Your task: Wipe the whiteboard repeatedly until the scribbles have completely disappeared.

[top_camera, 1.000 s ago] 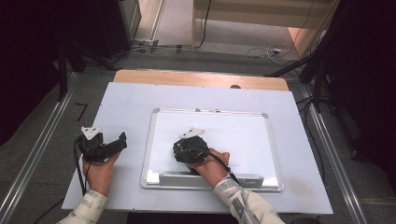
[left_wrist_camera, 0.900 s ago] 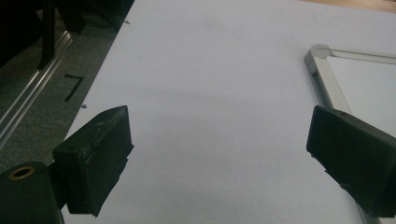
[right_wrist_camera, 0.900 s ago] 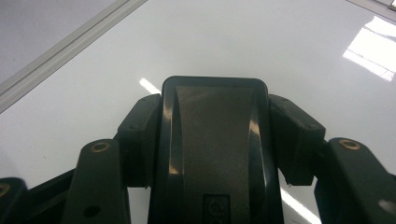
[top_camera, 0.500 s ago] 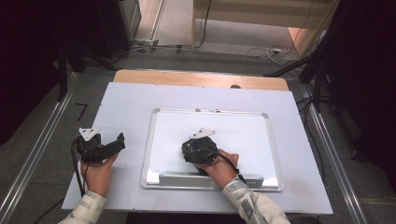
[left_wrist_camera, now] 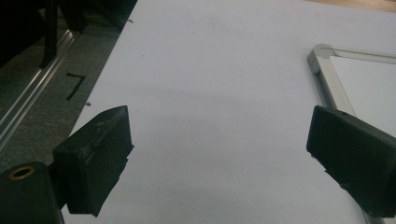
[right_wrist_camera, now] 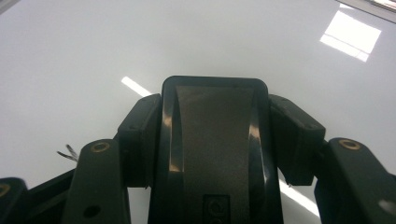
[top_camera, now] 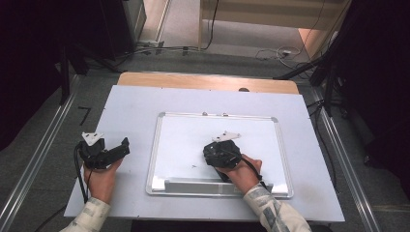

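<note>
A white board (top_camera: 183, 135) in a silver frame lies flat on the pale table (top_camera: 130, 106). My right gripper (top_camera: 220, 153) is over the board's lower middle, pointing down at it. In the right gripper view the right gripper (right_wrist_camera: 215, 126) is shut on a black eraser-like block (right_wrist_camera: 215, 154), whose end faces the glossy white board (right_wrist_camera: 140, 42). A small dark pen mark (right_wrist_camera: 67, 153) sits on the board just left of the jaws. My left gripper (top_camera: 121, 148) rests on the table left of the board, and in its own view the left gripper (left_wrist_camera: 219, 144) is open over bare table.
The board's tray ledge (top_camera: 193, 185) runs along its near edge. The board's frame corner (left_wrist_camera: 322, 51) lies to the right of my left gripper. A wooden strip (top_camera: 208, 81) borders the table's far side. Metal rails (top_camera: 34, 159) flank the table, with cables on the floor beyond.
My right gripper has slid to the right across the board with the black block in it. The left gripper has stayed in place.
</note>
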`<action>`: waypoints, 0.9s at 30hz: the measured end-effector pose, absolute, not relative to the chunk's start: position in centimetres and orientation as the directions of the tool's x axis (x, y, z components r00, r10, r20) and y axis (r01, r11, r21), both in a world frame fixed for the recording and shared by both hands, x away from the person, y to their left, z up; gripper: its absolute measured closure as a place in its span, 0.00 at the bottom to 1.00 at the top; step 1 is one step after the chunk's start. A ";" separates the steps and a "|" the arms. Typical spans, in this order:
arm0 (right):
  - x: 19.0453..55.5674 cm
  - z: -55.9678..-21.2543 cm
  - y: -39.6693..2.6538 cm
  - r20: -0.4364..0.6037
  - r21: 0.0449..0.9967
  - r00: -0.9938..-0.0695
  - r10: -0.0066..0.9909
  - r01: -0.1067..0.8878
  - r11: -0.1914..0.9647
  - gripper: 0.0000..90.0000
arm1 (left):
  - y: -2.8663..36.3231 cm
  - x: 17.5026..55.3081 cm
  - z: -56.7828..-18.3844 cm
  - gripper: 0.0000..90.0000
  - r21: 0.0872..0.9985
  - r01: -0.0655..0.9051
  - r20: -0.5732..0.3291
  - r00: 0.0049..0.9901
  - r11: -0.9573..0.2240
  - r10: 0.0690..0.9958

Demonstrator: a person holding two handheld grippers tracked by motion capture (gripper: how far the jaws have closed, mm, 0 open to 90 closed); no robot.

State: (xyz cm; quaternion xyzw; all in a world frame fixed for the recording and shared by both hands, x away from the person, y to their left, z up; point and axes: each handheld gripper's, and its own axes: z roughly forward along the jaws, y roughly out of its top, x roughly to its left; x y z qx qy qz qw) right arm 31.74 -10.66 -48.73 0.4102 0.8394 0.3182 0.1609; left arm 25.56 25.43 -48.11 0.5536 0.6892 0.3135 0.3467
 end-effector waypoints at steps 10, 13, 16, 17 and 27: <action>32.1 -48.7 -13.4 -0.005 0.666 -0.572 0.820 0.610 0.429 0.43 | 25.4 25.6 -48.1 0.08 0.814 0.549 -0.131 -0.147 0.191 0.980; 32.2 -48.7 -14.3 -0.006 0.667 -0.561 0.828 0.615 0.421 0.43 | 25.4 25.6 -48.1 0.08 0.814 0.549 -0.133 -0.148 0.193 0.980; 32.3 -48.7 -15.1 -0.005 0.667 -0.548 0.837 0.621 0.410 0.43 | 25.3 25.6 -48.1 0.08 0.814 0.548 -0.131 -0.146 0.190 0.981; 32.3 -48.6 -15.3 -0.005 0.666 -0.546 0.838 0.623 0.409 0.43 | 25.3 25.6 -48.1 0.08 0.814 0.548 -0.131 -0.146 0.190 0.981; 32.4 -48.6 -17.2 -0.009 0.663 -0.516 0.857 0.638 0.391 0.43 | 25.4 25.6 -48.1 0.08 0.813 0.549 -0.131 -0.148 0.192 0.980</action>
